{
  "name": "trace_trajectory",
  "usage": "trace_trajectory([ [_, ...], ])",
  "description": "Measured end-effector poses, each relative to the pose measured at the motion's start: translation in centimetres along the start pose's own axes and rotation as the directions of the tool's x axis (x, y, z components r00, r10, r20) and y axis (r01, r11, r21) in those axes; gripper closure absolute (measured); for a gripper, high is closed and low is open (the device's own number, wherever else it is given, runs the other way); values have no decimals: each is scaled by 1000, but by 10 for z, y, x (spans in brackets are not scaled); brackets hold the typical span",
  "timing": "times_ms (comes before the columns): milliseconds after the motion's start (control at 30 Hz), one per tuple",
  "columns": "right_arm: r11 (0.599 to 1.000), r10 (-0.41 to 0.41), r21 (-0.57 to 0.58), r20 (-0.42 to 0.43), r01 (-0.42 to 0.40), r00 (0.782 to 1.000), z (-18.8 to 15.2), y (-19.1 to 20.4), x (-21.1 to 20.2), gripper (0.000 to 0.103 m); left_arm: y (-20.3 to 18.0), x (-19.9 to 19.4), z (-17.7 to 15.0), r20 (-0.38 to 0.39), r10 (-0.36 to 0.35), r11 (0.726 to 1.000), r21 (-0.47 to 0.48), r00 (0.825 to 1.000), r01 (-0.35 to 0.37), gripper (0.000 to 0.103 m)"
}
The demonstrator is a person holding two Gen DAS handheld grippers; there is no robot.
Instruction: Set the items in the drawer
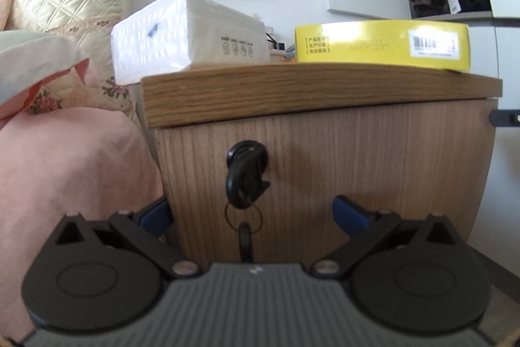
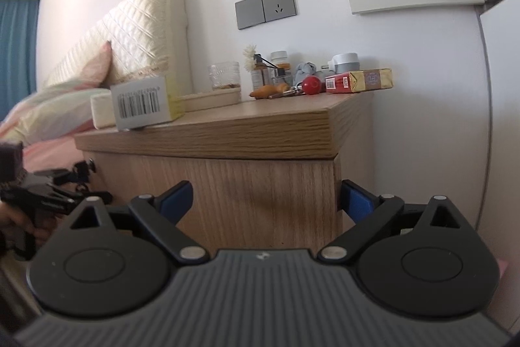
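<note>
A wooden nightstand has a closed drawer front (image 1: 325,178) with a black key (image 1: 245,181) hanging in its lock. My left gripper (image 1: 253,217) is open and empty, its blue fingertips (image 1: 349,215) wide apart just below and in front of the key. On top lie a yellow box (image 1: 383,43) and a white tissue pack (image 1: 188,34). My right gripper (image 2: 266,200) is open and empty, facing the nightstand's front right corner (image 2: 334,152). The left gripper (image 2: 58,187) shows at the left of the right wrist view. The yellow box (image 2: 146,103) shows there too.
A bed with pink sheets (image 1: 65,158) and a quilted headboard (image 2: 136,28) stands left of the nightstand. At the back of the top are a glass (image 2: 224,75), bottles, a red ball (image 2: 310,85), a red-and-gold box (image 2: 359,80) and a tray (image 2: 211,96). A wall socket (image 2: 266,7) is above.
</note>
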State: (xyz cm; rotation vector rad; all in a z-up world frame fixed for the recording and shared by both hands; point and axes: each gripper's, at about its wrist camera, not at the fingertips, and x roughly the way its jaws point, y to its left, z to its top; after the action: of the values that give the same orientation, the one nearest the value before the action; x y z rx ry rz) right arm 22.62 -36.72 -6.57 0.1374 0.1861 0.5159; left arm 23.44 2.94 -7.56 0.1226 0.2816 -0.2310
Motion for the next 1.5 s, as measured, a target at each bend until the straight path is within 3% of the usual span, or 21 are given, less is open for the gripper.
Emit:
trace_trajectory([
  [467,999,39,-30,-30,-40,999,1,5,-13,3,-4,-20,-5,13,-3,1000,-10,1000,4,1],
  [1500,987,109,-109,-74,-117,991,-14,44,-94,3,-27,-108,-33,52,8,1000,-12,999,-7,0],
])
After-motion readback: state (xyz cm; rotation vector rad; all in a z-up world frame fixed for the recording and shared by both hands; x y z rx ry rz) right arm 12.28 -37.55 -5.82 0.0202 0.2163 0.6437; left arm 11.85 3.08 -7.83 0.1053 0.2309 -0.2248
